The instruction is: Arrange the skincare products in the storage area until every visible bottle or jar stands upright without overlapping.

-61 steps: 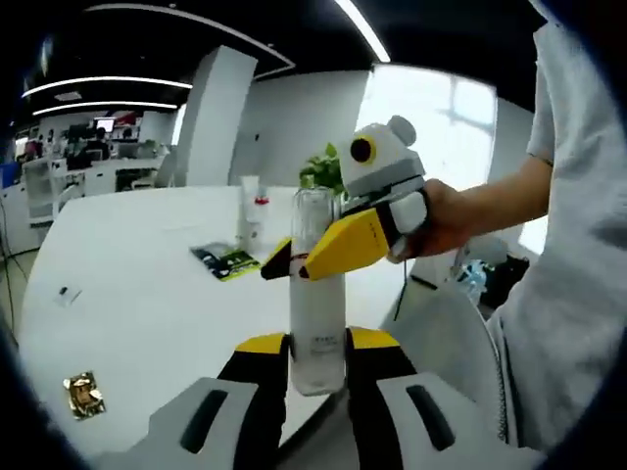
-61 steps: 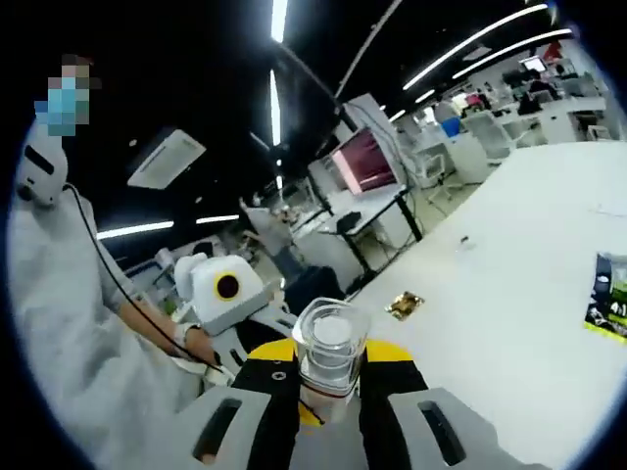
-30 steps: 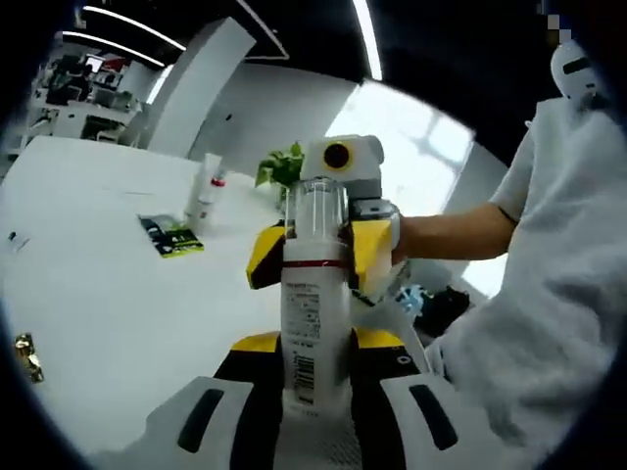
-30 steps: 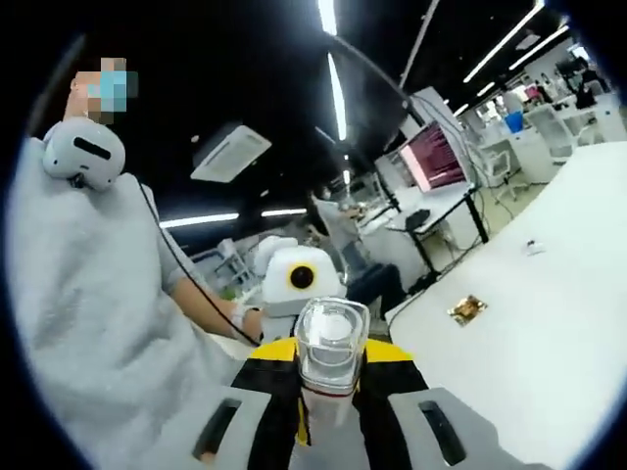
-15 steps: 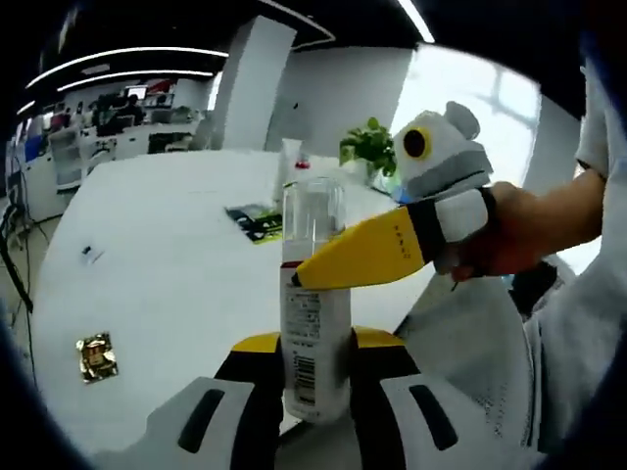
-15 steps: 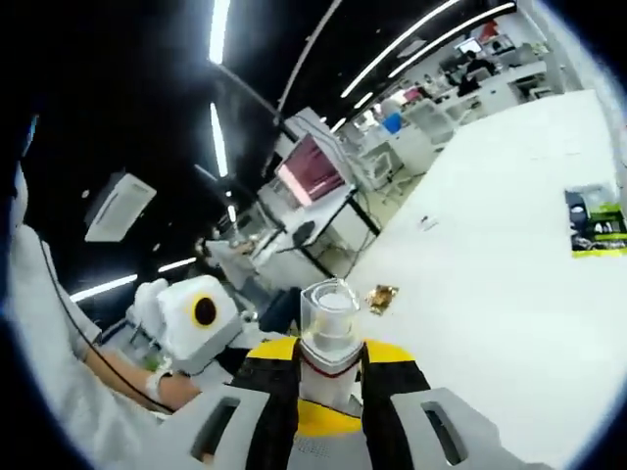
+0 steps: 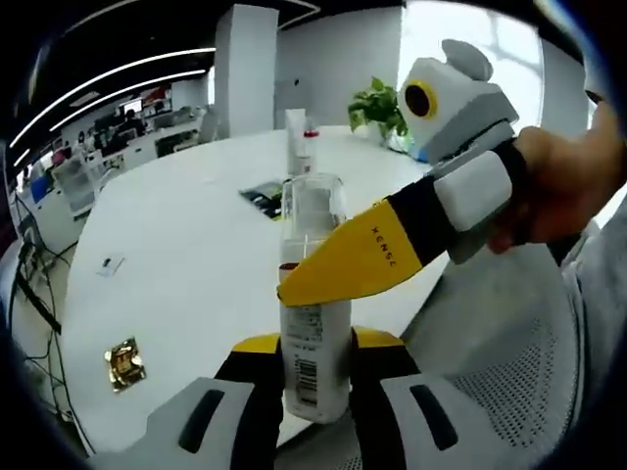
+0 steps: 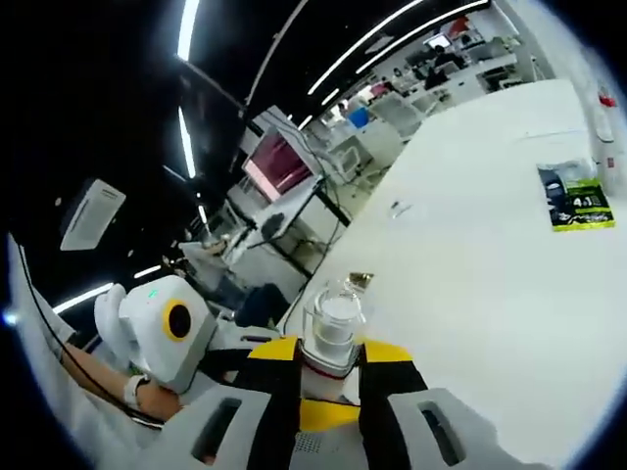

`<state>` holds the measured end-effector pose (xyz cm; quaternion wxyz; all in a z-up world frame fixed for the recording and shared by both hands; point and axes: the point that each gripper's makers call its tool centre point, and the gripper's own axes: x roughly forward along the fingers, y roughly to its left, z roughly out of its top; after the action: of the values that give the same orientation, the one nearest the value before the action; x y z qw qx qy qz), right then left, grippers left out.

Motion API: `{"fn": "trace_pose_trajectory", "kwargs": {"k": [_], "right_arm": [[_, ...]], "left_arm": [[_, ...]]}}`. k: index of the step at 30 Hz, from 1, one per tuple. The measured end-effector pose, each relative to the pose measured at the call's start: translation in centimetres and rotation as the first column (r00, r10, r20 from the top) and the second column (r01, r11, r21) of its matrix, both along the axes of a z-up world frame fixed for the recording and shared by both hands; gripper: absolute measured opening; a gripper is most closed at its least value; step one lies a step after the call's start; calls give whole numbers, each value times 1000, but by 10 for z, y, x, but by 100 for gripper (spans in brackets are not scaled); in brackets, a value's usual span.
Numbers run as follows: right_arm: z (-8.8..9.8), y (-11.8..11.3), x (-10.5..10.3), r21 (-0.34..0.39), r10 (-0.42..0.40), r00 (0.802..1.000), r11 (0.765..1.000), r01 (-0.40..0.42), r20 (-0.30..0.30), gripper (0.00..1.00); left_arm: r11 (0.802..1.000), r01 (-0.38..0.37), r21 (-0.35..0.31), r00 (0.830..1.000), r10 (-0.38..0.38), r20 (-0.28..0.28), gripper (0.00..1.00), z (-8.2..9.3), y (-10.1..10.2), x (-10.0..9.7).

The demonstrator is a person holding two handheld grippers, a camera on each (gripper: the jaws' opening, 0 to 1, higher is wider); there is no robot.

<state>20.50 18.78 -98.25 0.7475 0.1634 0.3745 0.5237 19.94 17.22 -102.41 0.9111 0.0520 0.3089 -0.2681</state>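
My left gripper (image 7: 315, 357) jaws clamp bottle (image 7: 313, 323) base, upright above table (image 7: 186, 294) edge. Right gripper (image 8: 328, 362) jaws pinch its neck below clear cap (image 8: 333, 318). Since half second ago, view dips; white tube (image 7: 297, 142) stays standing far back.

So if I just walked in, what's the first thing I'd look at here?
Probably the clear-capped bottle held up in the air by both grippers at once: the left gripper clamps its lower body while the right gripper pinches it near the cap. Behind it on the big white table you'd spot a green packet, a small gold wrapper near the edge and a white tube standing far back.
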Motion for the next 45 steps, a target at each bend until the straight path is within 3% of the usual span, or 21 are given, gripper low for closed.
{"fn": "trace_pose_trajectory", "kwargs": {"k": [4, 6, 9, 12, 18, 19, 23, 33, 37, 41, 45], "right_arm": [[5, 1, -4, 2, 109, 992, 994, -110, 59, 15], [6, 1, -10, -18, 189, 977, 982, -188, 101, 15], [16, 0, -14, 5, 266, 948, 962, -271, 176, 15], [22, -3, -17, 33, 317, 930, 944, -329, 184, 15], [42, -11, -39, 89, 476, 835, 852, -515, 275, 15], [42, -13, -44, 89, 502, 823, 837, -540, 267, 15], [50, -16, -51, 116, 534, 799, 806, -580, 277, 15], [59, -18, -58, 183, 551, 787, 774, -606, 278, 15], [59, -17, -61, 198, 554, 785, 767, -611, 276, 15], [62, -16, -59, 228, 533, 803, 774, -590, 268, 15], [63, -14, -58, 240, 511, 817, 786, -570, 266, 16]], "left_arm": [[999, 19, -27, 1000, -19, 10, 21, 3, -4, 0], [997, 37, -70, 999, -38, -23, 21, 1, -10, -3], [993, 61, -99, 998, -59, 24, 21, 10, -15, -3], [984, 83, -156, 996, -80, 24, 21, 16, -21, -5], [929, 164, -332, 985, -171, 7, 27, 34, -43, -18], [925, 190, -328, 980, -200, 5, 27, 34, -45, -23], [894, 260, -365, 963, -270, 26, 26, 42, -55, -34], [843, 297, -449, 942, -335, -5, 26, 48, -62, -43], [835, 304, -459, 936, -351, -19, 26, 48, -63, -47], [824, 291, -486, 938, -345, -21, 25, 52, -61, -46], [828, 280, -486, 942, -334, -26, 25, 52, -59, -44]]}}
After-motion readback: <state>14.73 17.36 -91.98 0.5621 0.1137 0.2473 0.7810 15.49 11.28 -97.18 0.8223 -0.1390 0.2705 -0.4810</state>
